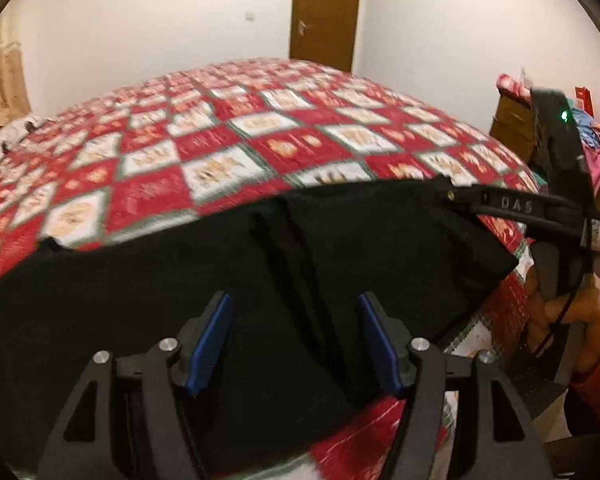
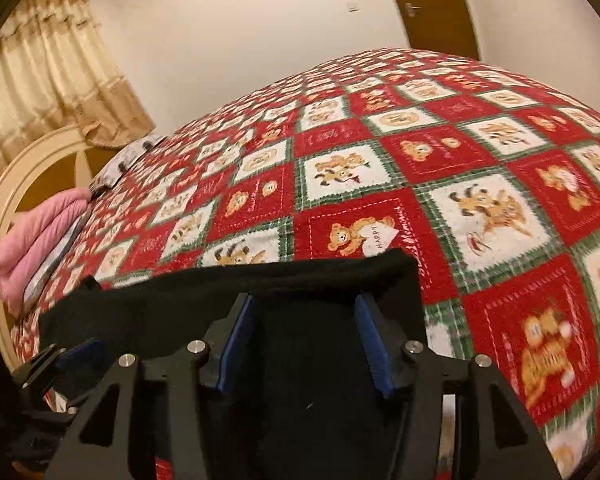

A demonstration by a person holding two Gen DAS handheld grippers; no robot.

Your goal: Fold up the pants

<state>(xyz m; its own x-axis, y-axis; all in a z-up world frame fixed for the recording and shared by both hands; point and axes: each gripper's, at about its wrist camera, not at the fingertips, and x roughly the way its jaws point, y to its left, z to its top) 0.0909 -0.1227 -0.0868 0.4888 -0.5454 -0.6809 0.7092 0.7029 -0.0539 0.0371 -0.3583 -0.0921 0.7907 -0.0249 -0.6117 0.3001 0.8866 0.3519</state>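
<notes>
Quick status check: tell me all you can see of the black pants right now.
The black pants look like soft, matte knit fabric, lying mostly flat across the near edge of the red patchwork bedspread. Lengthwise creases run down the middle. One squared end shows in the right wrist view, lying flat. The left gripper and right gripper are open above the cloth; actual contact cannot be told. Part of the fabric is hidden beneath them.

Black pants (image 1: pixel 220 272) lie on a bedspread (image 2: pixel 440 184) of red and white squares with teddy bears and green plaid borders.
</notes>
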